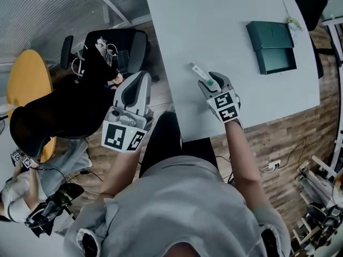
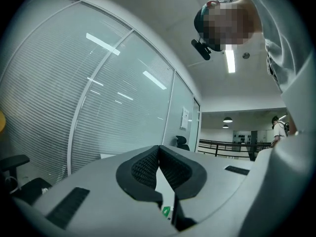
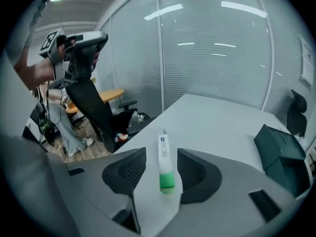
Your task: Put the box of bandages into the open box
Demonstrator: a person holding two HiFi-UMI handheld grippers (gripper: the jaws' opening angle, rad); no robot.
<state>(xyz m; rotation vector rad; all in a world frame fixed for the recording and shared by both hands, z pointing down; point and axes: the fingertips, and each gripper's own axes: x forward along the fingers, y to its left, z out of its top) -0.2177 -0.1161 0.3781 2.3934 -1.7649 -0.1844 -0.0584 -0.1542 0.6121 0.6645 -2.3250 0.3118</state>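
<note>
The box of bandages (image 1: 199, 73), a slim white carton with a green end, lies flat on the white table (image 1: 214, 15) near its front left corner. My right gripper (image 1: 208, 81) stands open around its green end; in the right gripper view the carton (image 3: 165, 166) has a gap to each pad. The open box (image 1: 270, 46) is dark green with its lid folded back and sits at the table's far right, also seen as a dark case (image 3: 280, 154). My left gripper (image 1: 141, 78) hangs off the table's left side, its jaws (image 2: 158, 148) shut and empty, pointing up at a glass wall.
A black office chair (image 1: 110, 47) and a yellow round table (image 1: 25, 84) stand left of the table. Another person (image 1: 24, 197) with grippers is at the lower left. The table's front edge runs just under my right gripper. A glass partition with blinds (image 3: 212, 53) lies beyond.
</note>
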